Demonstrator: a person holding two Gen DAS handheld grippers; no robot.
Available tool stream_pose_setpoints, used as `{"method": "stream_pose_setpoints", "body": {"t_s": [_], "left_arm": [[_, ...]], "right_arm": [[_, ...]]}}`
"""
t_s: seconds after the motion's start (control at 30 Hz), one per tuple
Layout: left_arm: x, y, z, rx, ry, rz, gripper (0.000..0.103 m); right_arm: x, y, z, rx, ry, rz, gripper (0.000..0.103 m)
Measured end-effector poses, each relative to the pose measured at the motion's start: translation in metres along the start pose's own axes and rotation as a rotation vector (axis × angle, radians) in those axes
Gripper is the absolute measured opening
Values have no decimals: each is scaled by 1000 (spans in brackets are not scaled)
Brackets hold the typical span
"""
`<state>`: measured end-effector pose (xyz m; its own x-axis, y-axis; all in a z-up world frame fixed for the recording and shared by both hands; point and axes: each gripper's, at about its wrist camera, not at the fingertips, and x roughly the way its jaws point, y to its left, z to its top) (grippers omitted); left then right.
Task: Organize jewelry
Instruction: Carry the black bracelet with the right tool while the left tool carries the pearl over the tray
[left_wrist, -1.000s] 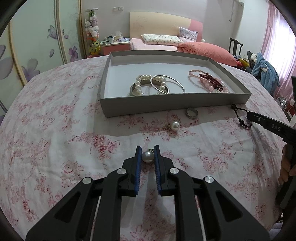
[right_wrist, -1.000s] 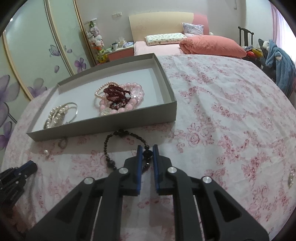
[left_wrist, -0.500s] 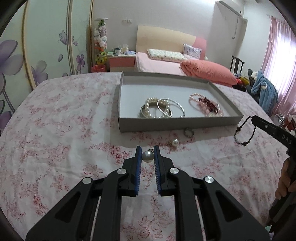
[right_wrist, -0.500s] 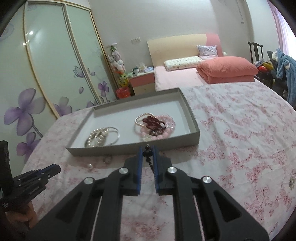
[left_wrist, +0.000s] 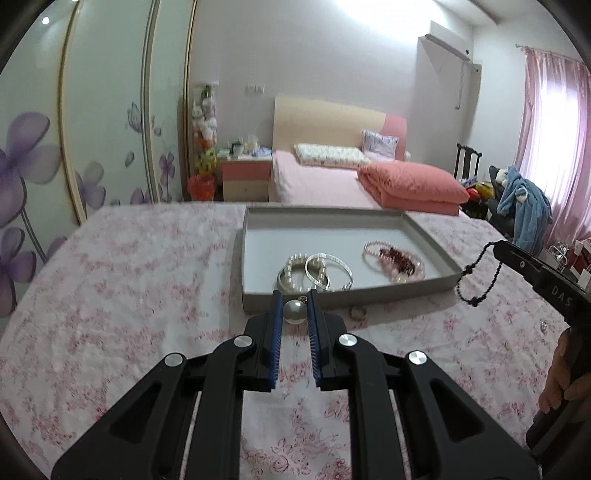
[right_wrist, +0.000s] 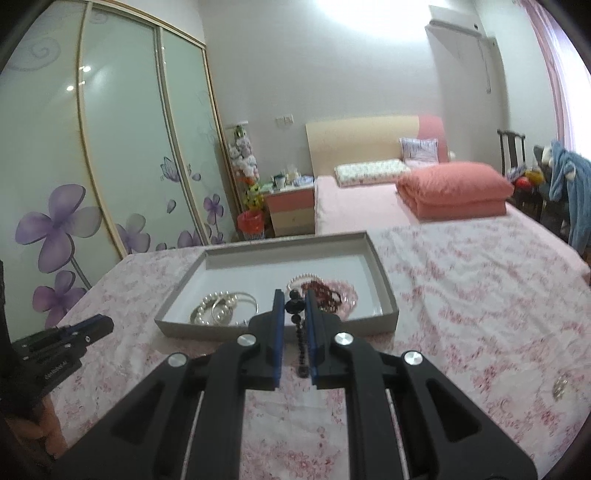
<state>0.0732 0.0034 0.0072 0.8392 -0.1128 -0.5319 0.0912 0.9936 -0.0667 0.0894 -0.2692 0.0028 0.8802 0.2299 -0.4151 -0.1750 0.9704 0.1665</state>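
Note:
My left gripper (left_wrist: 294, 301) is shut on a pearl earring (left_wrist: 293, 312), held above the floral cloth just before the grey tray (left_wrist: 424, 286). My right gripper (right_wrist: 294, 301) is shut on a black bead bracelet (right_wrist: 300, 345), which dangles between its fingers; in the left wrist view that bracelet (left_wrist: 476, 275) hangs from the right gripper (left_wrist: 496, 248) beside the tray's right corner. Inside the tray (right_wrist: 386, 291) lie a pearl bracelet (left_wrist: 291, 271), silver bangles (left_wrist: 327, 271) and pink and dark red bead bracelets (left_wrist: 397, 260). A small ring (left_wrist: 356, 313) lies on the cloth before the tray.
The floral cloth (left_wrist: 129, 295) spreads wide left and right of the tray. A small shiny piece (right_wrist: 559, 386) lies on the cloth at far right. A person's hand (left_wrist: 561, 373) holds the right gripper's handle. A bed, wardrobe doors and a chair stand beyond.
Both grippers have risen and tilted up, so more of the room shows. The black bead bracelet has come off the cloth and now hangs free. The pearl earring stays gripped.

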Motion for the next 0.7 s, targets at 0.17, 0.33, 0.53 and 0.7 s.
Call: {"method": "stream_pose_setpoints", "body": {"t_s": [0.17, 0.33, 0.53, 0.7], "left_arm": [[-11, -8, 6, 32, -75, 14, 14], [-18, -13, 9, 56, -121, 28, 14], [-17, -17, 12, 69, -154, 38, 14], [-14, -18, 12, 72, -156, 39, 14]], "right_arm": [[-11, 12, 4, -55, -69, -27, 11], [-19, 19, 7, -89, -124, -49, 11], [-20, 22, 11, -105, -158, -69, 11], [-17, 24, 13, -115, -173, -77, 11]]}}
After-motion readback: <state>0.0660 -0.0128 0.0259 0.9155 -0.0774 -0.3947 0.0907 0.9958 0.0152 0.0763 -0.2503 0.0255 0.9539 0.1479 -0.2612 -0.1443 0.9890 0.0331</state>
